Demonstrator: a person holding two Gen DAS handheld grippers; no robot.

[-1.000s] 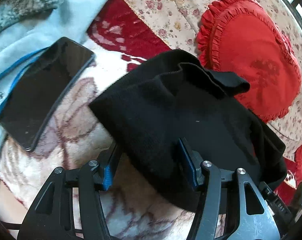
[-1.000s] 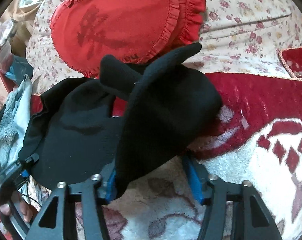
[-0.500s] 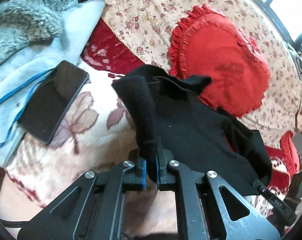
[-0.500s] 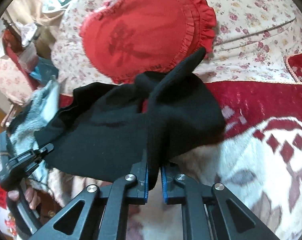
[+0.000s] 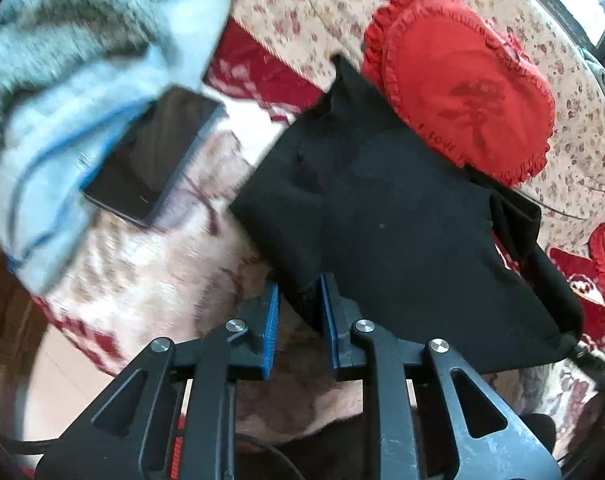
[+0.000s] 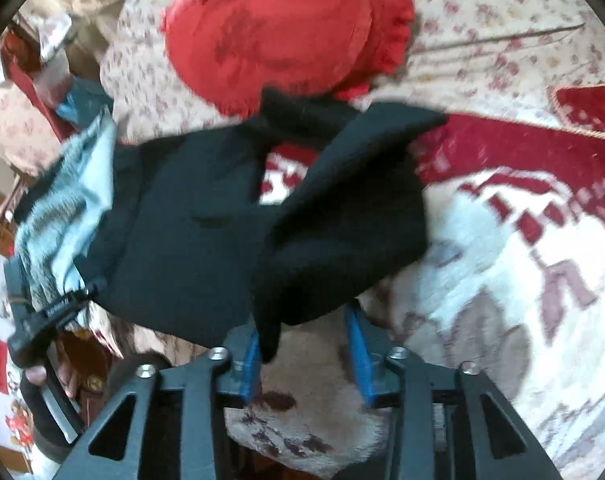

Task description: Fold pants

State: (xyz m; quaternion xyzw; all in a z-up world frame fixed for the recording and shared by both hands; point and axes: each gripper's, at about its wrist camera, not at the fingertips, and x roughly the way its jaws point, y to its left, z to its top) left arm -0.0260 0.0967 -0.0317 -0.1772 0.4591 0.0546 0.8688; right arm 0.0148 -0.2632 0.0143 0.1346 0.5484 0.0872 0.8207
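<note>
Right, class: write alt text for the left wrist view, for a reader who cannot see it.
Black pants lie on a patterned blanket, their near edge between the blue pads of the open left gripper. A phone lies left; a red heart cushion lies behind.

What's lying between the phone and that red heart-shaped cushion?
The black pants. In the left wrist view they spread across the patterned blanket, with the phone to their left and the red heart cushion behind their far edge.
</note>
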